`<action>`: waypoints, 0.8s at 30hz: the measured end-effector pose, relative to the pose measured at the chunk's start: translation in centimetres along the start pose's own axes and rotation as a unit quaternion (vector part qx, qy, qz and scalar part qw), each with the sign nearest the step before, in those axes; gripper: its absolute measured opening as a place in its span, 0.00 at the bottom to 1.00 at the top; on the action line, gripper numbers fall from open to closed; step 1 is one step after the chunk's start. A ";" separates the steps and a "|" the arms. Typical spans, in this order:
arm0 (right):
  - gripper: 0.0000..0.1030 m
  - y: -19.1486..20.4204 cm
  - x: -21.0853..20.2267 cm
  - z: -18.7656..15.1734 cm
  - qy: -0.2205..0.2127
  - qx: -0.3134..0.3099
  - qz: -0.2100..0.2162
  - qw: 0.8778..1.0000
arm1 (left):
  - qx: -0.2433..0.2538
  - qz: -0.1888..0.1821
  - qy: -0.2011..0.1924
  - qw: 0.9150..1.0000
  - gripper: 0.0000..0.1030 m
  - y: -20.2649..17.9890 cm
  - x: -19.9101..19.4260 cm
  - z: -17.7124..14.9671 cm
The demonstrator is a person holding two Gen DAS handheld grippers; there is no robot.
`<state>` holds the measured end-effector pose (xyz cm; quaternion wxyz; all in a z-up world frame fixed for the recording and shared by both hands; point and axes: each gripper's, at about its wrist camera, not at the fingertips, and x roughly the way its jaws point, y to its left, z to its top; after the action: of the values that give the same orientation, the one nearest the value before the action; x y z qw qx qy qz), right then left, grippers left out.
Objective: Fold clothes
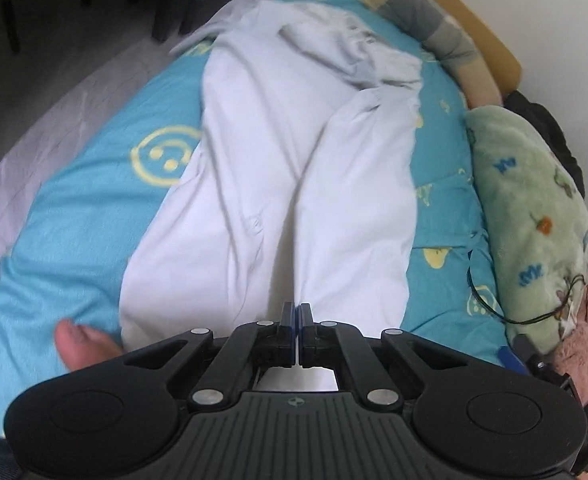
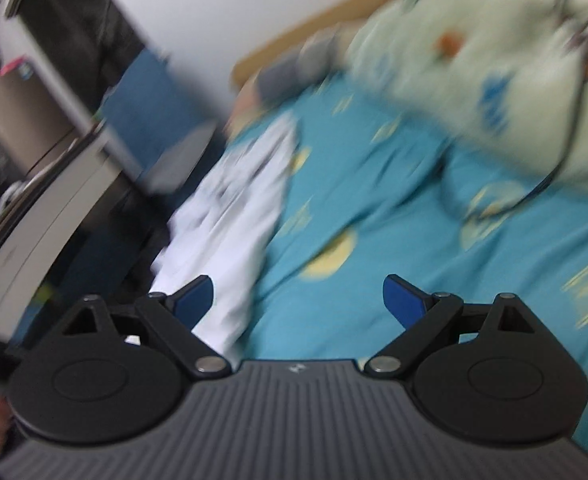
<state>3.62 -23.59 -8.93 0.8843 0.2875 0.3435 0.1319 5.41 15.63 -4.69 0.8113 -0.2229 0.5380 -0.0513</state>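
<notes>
One pair of white trousers (image 1: 261, 184) on a teal smiley-print bedsheet (image 1: 73, 208), long axis running from the left gripper (image 1: 297, 312) toward the headboard, left jaws closed together at its near edge, whether pinching cloth unclear, right gripper (image 2: 298, 300) spread wide, holding nothing, one green blanket (image 1: 534, 220) beside the trousers.

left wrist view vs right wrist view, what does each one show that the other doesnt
Only the left wrist view shows the left gripper, shut at the near edge of the white garment, a smiley face print on the sheet, and a fingertip beside the gripper.

Only the right wrist view shows the right gripper, jaws wide open and empty above the sheet, and grey furniture beside the bed.

Both show the white garment, the turquoise sheet, the green patterned blanket and the wooden headboard.
</notes>
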 end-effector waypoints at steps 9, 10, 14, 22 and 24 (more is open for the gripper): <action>0.90 3.9 8.7 -4.9 0.217 0.010 0.059 0.974 | -0.005 -0.001 0.008 1.000 0.01 0.3 1.7 -1.1; 0.83 4.5 9.4 -5.3 0.229 -0.006 0.046 0.972 | -0.004 -0.003 0.006 1.000 0.01 0.4 1.6 -1.1; 0.18 7.9 9.2 -6.4 0.235 -0.109 0.005 0.966 | 0.003 -0.010 0.002 1.000 0.01 0.3 1.0 -1.5; 0.17 8.9 5.0 -6.1 0.170 -0.162 -0.062 0.970 | 0.038 -0.018 0.023 0.999 0.08 -0.7 0.8 -2.1; 0.19 8.4 4.3 -5.7 0.168 -0.136 -0.052 0.975 | 0.053 -0.018 0.021 0.998 0.17 -1.3 -0.1 -2.4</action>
<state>2.53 -12.61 -9.61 0.8503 0.1199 0.4807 0.1778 3.44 13.79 -4.81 0.8096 -0.1885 0.5469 -0.0992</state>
